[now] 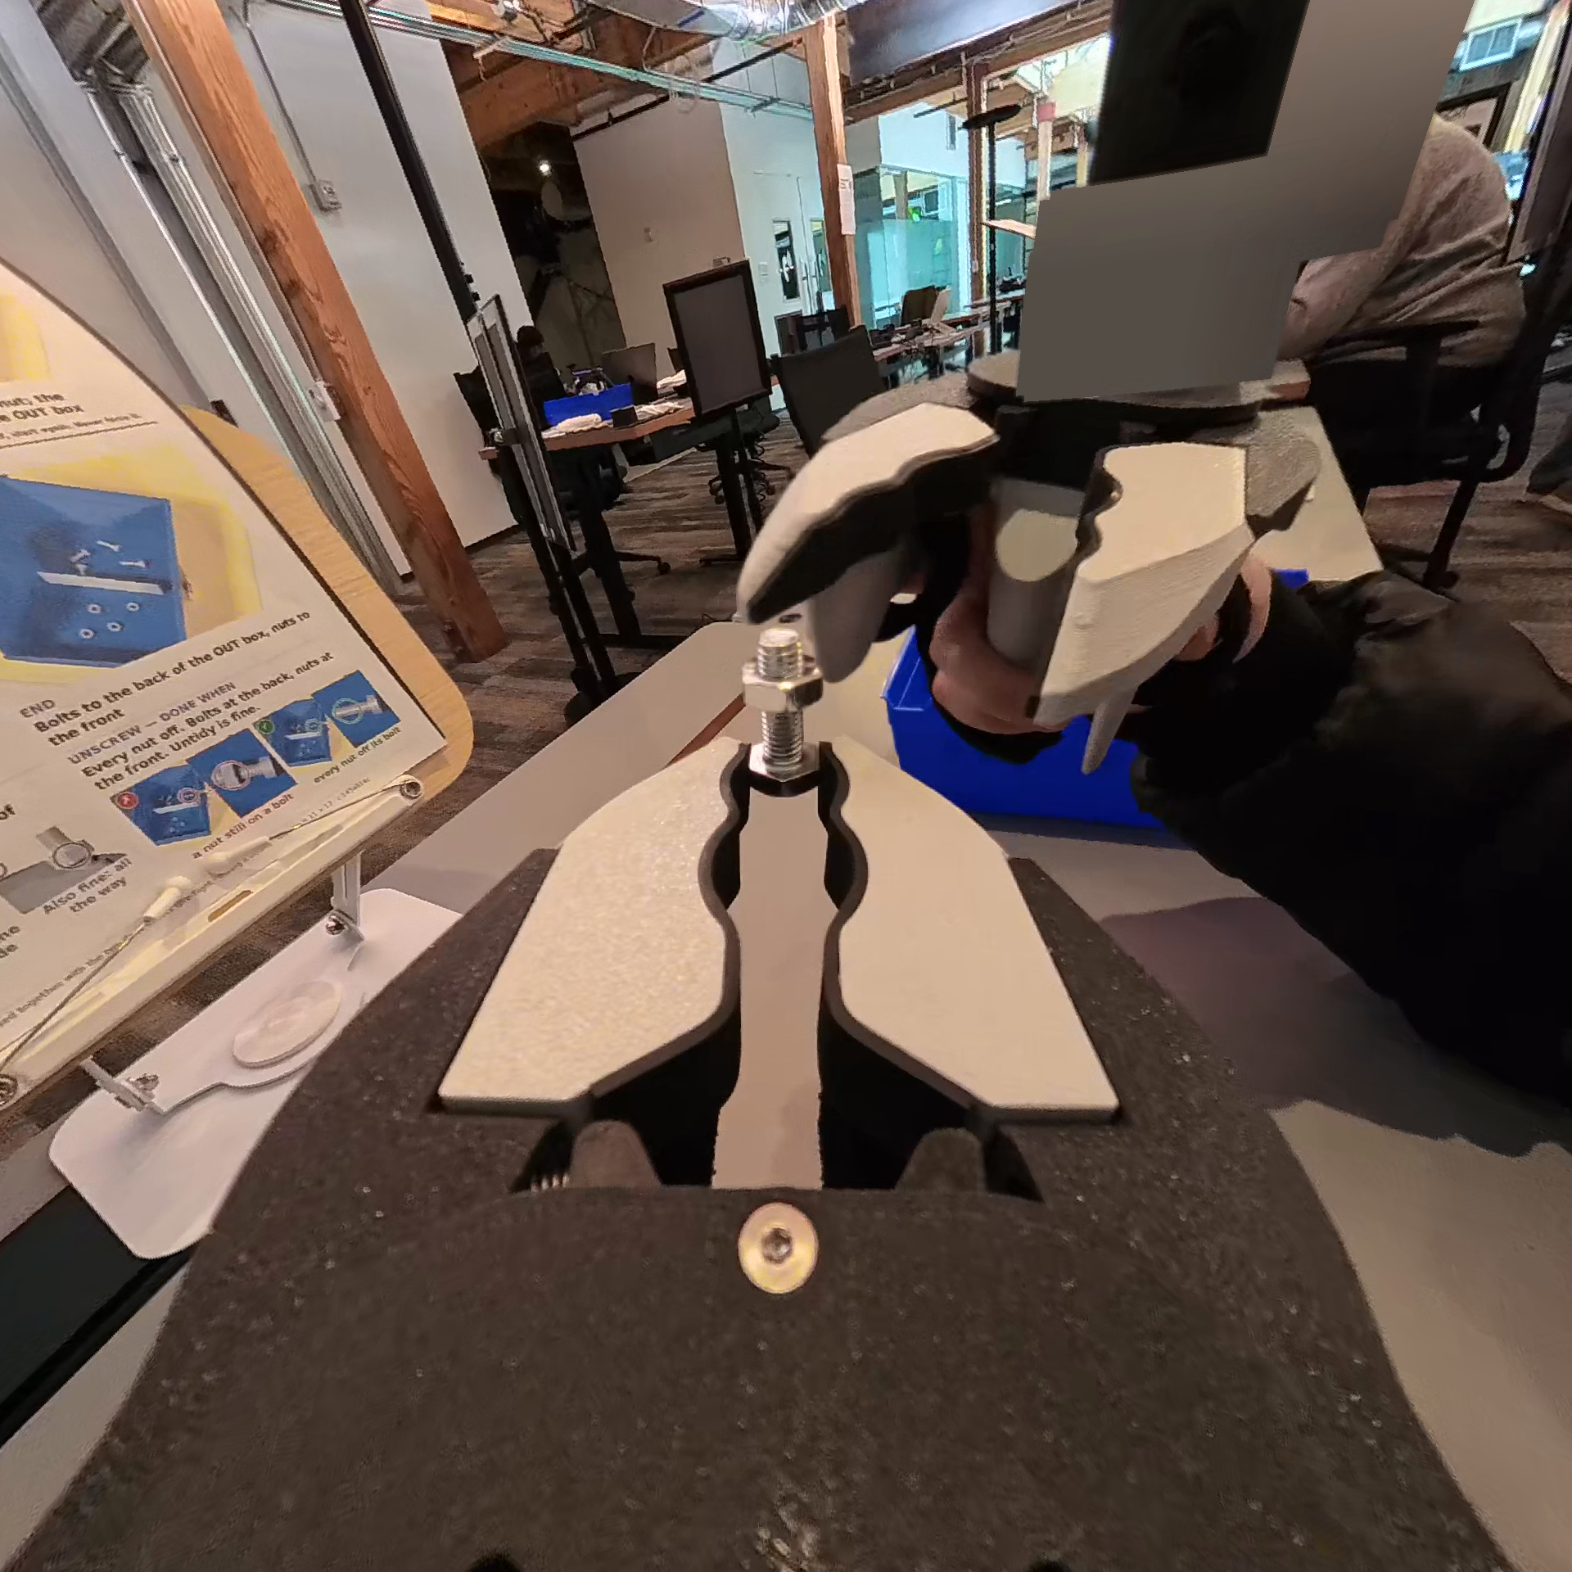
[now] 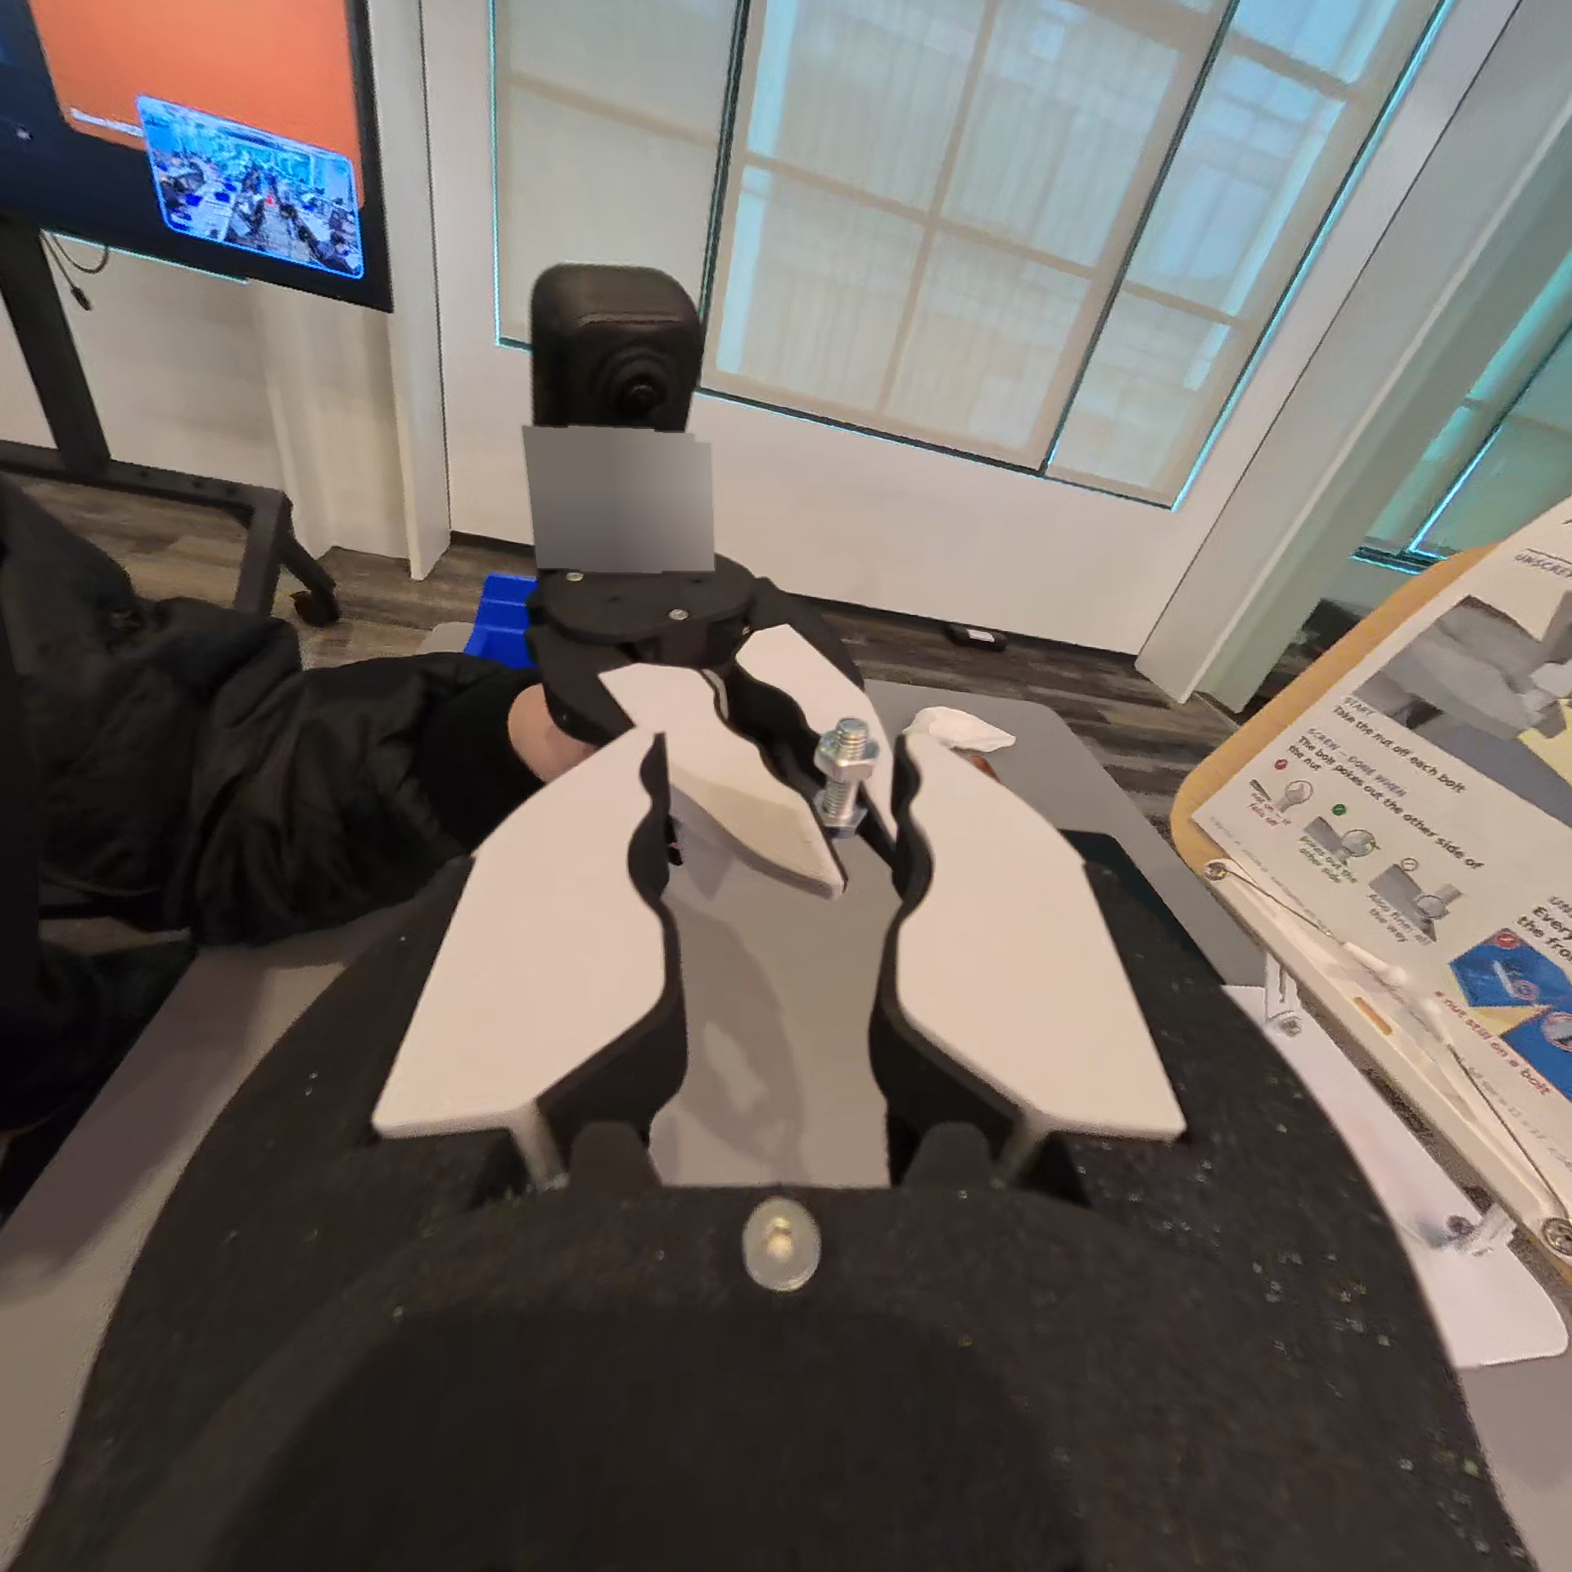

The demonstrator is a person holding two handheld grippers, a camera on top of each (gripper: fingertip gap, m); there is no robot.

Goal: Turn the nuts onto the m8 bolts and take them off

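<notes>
Left gripper (image 1: 781, 770) nearly closed, its two pale fingertips pressed against the hexagonal head of a silver bolt (image 1: 779, 731), which stands upright with its threaded shank pointing up. A silver hex nut (image 1: 781, 680) sits on the thread near the upper end, a few turns of thread showing above it. Right gripper (image 2: 778, 817) wide open; it comes in from above and opposite the left one, and its fingers do not press on anything. In the left wrist view one right fingertip (image 1: 770, 587) hangs just above and beside the bolt's tip, the other finger (image 1: 1140, 578) well off to the side; whether that near tip touches the thread cannot be told. In the right wrist view the bolt and nut stand just inside the right-hand finger (image 2: 995, 893), with a narrow gap visible between pad and nut. The bolt head is largely hidden between the left gripper's black pad edges. A gloved hand (image 1: 1004, 672) grips the right gripper's handle, partly covered by its finger. Behind it a blue bin (image 1: 978, 766) rests on the grey tabletop (image 1: 646, 731), mostly screened by the dark sleeve. An instruction sheet on a wooden stand (image 1: 213, 766) is cut off by the frame edge; a crumpled white tissue (image 2: 957, 730) lies farther back on the tabletop.
</notes>
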